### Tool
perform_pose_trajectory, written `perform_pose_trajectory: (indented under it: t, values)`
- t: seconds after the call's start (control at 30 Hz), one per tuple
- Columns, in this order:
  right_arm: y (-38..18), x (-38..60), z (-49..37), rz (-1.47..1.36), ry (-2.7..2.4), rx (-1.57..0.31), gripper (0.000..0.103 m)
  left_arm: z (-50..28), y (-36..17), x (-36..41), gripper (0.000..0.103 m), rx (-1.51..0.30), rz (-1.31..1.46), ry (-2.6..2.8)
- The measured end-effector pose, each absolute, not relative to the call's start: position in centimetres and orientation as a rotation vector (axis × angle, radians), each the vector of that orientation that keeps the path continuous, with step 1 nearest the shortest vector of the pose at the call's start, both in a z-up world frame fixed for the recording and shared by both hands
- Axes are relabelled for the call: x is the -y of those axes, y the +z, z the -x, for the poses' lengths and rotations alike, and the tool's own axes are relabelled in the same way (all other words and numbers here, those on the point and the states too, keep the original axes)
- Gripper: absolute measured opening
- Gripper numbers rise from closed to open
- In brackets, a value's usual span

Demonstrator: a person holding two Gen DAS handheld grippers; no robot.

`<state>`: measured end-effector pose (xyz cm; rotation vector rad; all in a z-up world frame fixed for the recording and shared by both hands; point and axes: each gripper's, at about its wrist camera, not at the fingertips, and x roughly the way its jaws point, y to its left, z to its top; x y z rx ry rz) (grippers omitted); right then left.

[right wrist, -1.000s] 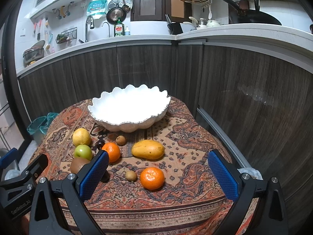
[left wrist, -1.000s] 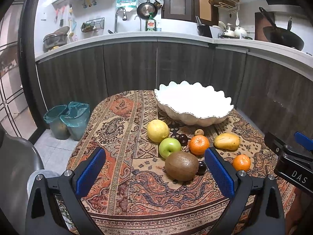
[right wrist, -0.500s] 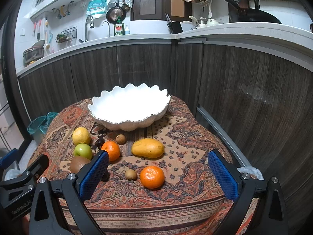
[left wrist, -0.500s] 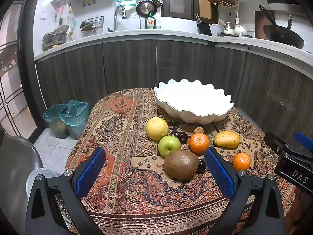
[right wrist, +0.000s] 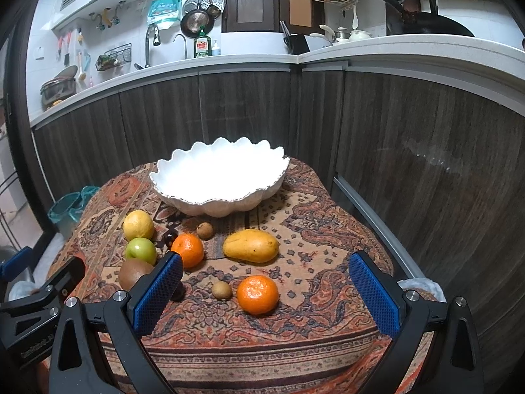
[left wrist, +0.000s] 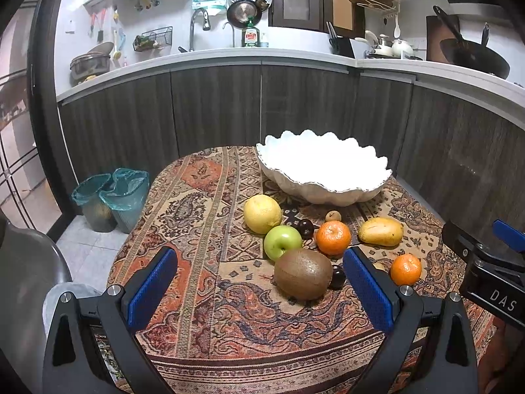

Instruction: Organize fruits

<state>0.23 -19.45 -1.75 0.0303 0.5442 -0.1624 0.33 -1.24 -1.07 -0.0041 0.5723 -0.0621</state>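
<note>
While both claws, left (left wrist: 259,292) and right (right wrist: 262,292), hover wide and empty, bowl (right wrist: 262,193) unfilled; next: close on kiwi (left wrist: 302,274).

A white scalloped ceramic bowl (left wrist: 323,172) sits on the patterned rust-and-beige tablecloth (left wrist: 203,216). In front of the bowl lie a yellow lemon (left wrist: 262,213), green apple (left wrist: 283,242), brown kiwi (left wrist: 303,273), two oranges and a yellow mango (left wrist: 380,231). The left gripper (left wrist: 261,290), blue-padded fingers spread wide, hovers nearer than the kiwi.

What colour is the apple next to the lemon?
Green. The apple shows best in the left wrist view, just in front of the yellow lemon.
</note>
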Motion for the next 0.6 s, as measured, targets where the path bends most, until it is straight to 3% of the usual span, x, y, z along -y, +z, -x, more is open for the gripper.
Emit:
perform_pose_trajectory:
  t: [0.6]
  values:
    - [-4.9, 21.5, -2.9, -0.051, -0.181, -0.645, 0.102, -4.4, -5.0, 4.0, 0.103, -0.702, -0.028, -0.132]
